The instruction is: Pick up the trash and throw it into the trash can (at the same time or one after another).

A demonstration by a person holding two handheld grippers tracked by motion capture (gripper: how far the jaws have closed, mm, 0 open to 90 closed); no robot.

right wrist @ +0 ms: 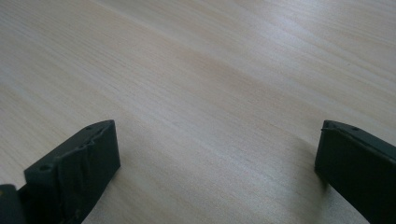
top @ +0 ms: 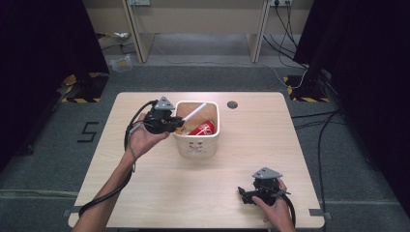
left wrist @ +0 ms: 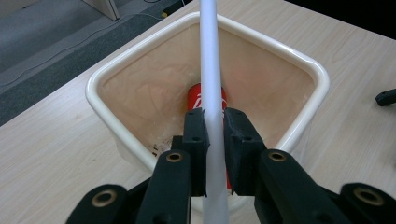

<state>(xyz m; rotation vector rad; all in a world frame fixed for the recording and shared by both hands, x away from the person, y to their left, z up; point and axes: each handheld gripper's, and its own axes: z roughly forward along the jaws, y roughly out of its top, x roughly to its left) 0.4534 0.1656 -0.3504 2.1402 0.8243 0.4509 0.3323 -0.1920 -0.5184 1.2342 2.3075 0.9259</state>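
Left gripper view: my left gripper (left wrist: 215, 126) is clamped on the white tube (left wrist: 211, 70), which slants over the bin (left wrist: 100, 84) above a red can (left wrist: 196, 95); my right gripper (top: 251, 193) rests wide apart and empty, low on the worktop (top: 159, 193), well apart from the bin.

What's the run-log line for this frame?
left tongs: shut on white tube over bin | right tongs: open, above table | red can: in bin

Black left gripper (top: 178, 122), grey three-cornered plate; black right gripper (top: 240, 192), trailing cables; bare forearms
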